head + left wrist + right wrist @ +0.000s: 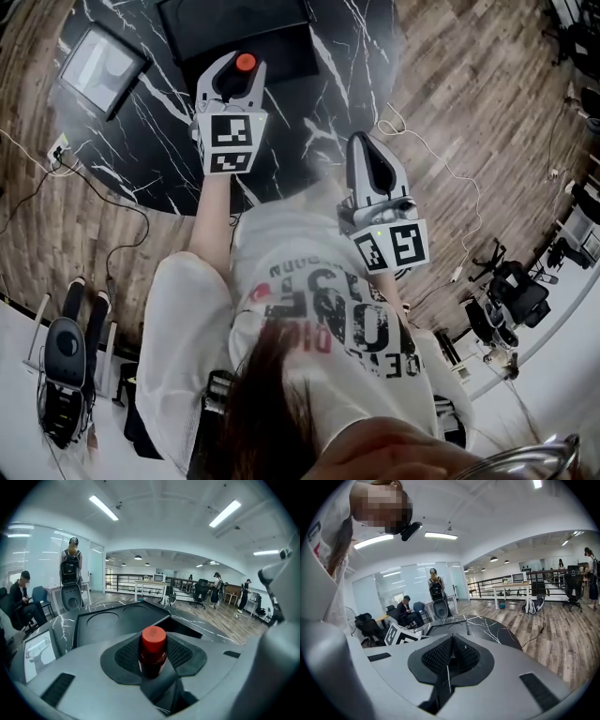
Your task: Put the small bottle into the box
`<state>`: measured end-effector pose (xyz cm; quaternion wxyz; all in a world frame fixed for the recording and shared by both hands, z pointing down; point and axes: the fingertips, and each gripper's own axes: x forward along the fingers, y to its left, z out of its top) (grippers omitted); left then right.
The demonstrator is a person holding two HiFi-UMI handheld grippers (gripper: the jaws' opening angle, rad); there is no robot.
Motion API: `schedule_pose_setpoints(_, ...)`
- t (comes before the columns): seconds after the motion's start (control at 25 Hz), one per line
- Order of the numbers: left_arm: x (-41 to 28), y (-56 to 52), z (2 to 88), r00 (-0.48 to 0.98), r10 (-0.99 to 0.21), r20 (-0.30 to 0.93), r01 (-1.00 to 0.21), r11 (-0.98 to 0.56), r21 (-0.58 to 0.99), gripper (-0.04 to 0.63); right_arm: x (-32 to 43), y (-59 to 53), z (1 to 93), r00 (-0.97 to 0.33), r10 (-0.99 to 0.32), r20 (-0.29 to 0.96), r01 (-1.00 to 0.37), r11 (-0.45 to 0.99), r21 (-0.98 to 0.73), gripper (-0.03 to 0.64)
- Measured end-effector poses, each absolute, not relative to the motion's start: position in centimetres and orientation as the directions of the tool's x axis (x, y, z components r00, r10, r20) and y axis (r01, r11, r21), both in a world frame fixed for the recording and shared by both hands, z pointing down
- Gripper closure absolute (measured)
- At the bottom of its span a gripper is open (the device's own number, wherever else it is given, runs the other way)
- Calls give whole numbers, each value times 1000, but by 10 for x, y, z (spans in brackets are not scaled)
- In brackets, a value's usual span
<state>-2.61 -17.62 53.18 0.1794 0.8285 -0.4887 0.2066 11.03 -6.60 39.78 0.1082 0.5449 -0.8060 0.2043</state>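
Observation:
My left gripper is shut on a small dark bottle with a red cap, which stands upright between the pads. It hangs over the round black marble table, just short of the black box. In the left gripper view the bottle is close up, and the box lies right beyond it with round recesses in its floor. My right gripper hovers near the table's right edge, its ribbed pads pressed together with nothing between them.
A white framed panel lies on the table's left side. Cables trail over the wood floor to the right, and office chairs stand farther right. A person sits and another stands beyond the table.

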Motion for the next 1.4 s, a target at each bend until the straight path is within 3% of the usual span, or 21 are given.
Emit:
schedule_pose_setpoints(0.28, -22, -167, 535, 426, -721, 547, -871, -491, 32, 448, 108, -64, 397, -392, -832, 393, -919, 332, -212, 615)
schedule_pose_setpoints(1.4, -23, -170, 536, 418, -732, 538, -880, -473, 40, 445, 112, -59, 395, -383, -840, 384, -922, 325, -209, 615)
